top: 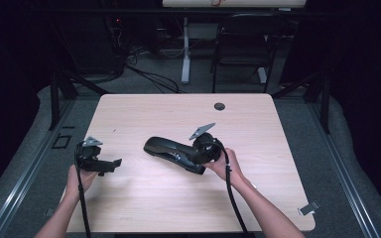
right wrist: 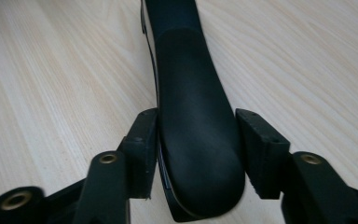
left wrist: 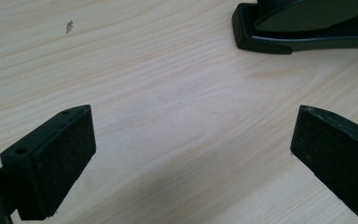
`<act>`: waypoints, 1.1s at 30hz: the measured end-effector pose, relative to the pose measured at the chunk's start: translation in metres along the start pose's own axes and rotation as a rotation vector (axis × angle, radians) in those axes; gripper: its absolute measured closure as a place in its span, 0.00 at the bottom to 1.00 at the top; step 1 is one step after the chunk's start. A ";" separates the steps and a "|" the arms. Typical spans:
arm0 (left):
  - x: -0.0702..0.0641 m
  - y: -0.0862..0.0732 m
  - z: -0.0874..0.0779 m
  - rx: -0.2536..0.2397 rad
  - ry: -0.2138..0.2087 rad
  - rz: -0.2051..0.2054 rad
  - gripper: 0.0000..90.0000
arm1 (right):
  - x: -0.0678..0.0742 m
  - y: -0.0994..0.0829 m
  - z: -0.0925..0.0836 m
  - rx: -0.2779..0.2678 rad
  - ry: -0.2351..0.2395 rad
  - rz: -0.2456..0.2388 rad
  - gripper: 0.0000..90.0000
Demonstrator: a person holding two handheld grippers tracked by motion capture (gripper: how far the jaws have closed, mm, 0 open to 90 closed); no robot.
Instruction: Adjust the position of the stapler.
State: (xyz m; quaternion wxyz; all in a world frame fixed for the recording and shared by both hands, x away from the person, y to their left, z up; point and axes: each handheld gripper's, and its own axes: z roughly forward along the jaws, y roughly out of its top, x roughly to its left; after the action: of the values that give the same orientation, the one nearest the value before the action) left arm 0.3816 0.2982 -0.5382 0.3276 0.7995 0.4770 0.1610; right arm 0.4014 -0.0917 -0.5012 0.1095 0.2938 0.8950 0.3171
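Observation:
A black stapler [top: 171, 148] lies on the light wooden table [top: 144, 114], a little right of the middle, its long axis running left to right. My right gripper [top: 191, 158] comes in from the right and straddles the stapler's rear end. In the right gripper view the stapler [right wrist: 196, 130] runs away between the two pads, and both pads lie against its sides. My left gripper [top: 111, 166] hovers near the table's left edge, pointing right, open with bare wood between its fingers. In the left gripper view [left wrist: 193, 112] the stapler's front end [left wrist: 303, 23] lies ahead at the upper right.
A round cable hole [top: 220, 106] sits near the table's far edge. A small grey clip [top: 308, 208] lies at the front right corner. Behind the table are a dark chair [top: 243, 44] and a white desk leg [top: 185, 49].

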 end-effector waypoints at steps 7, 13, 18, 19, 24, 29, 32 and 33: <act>0.001 -0.005 -0.001 0.029 -0.003 0.005 0.00 | 0.001 0.002 0.008 0.014 -0.001 -0.054 0.60; 0.001 -0.005 0.000 0.029 -0.002 0.006 0.00 | -0.001 0.000 0.008 0.004 0.034 -0.065 0.62; 0.000 -0.003 0.001 0.037 -0.011 0.017 0.00 | -0.001 -0.002 0.006 0.002 0.057 -0.075 0.62; 0.000 -0.003 0.001 0.037 -0.012 0.020 0.00 | 0.000 -0.002 0.006 0.001 0.061 -0.078 0.62; -0.001 0.000 0.004 0.038 -0.019 0.030 0.00 | 0.000 -0.005 0.003 0.013 0.087 -0.098 0.62; -0.003 0.004 0.007 0.036 -0.027 0.038 0.00 | 0.001 -0.008 0.000 0.014 0.116 -0.126 0.62; -0.005 0.006 0.010 0.033 -0.030 0.045 0.00 | 0.002 -0.011 -0.003 0.018 0.136 -0.143 0.62; -0.006 0.008 0.012 0.034 -0.033 0.051 0.00 | 0.003 -0.012 -0.004 0.022 0.144 -0.156 0.62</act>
State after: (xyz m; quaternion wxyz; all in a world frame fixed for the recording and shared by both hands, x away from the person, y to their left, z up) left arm 0.3907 0.2863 -0.5408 0.3175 0.8194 0.4537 0.1480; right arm 0.3912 -0.0997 -0.5057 0.0662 0.2011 0.9241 0.3182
